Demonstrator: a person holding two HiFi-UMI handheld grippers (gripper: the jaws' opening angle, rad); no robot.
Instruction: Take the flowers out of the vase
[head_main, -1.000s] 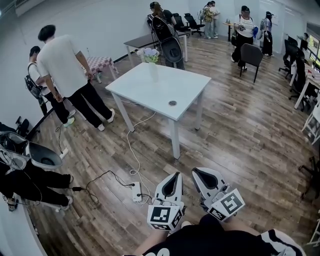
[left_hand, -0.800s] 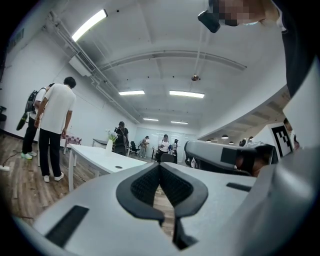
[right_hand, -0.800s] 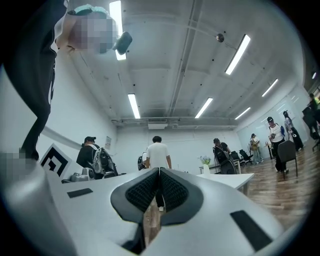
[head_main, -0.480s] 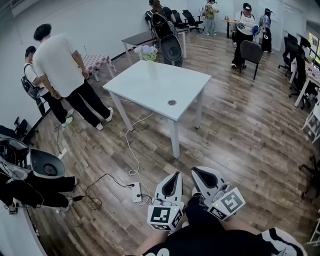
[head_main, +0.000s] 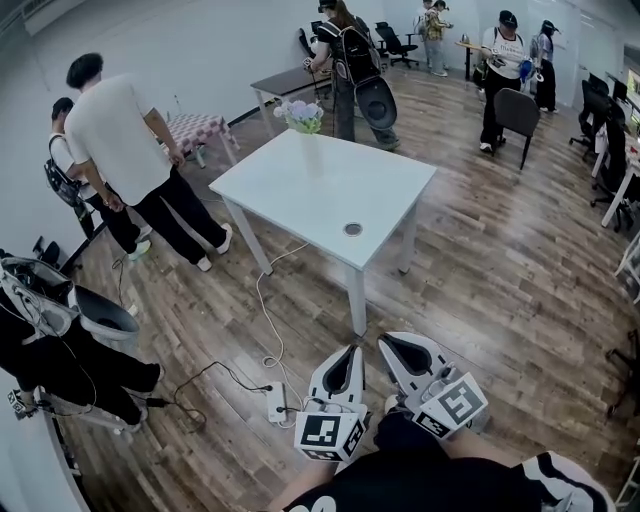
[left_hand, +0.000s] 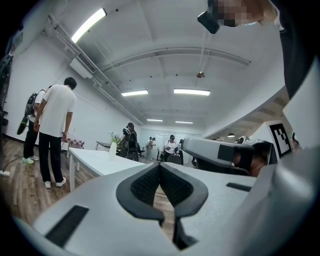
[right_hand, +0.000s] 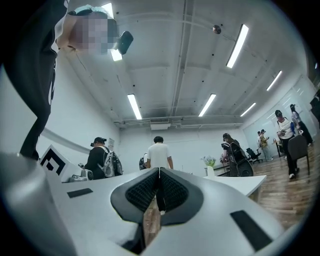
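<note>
Flowers in vase at 12 o'clock, likely light and fragile, best taken by stems; left gripper and right gripper clenched, empty

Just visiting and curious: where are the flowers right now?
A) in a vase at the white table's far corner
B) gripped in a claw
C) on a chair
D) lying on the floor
A: the flowers stand in the vase at the far corner of the white table; the left claw and right claw are shut and empty.
</note>
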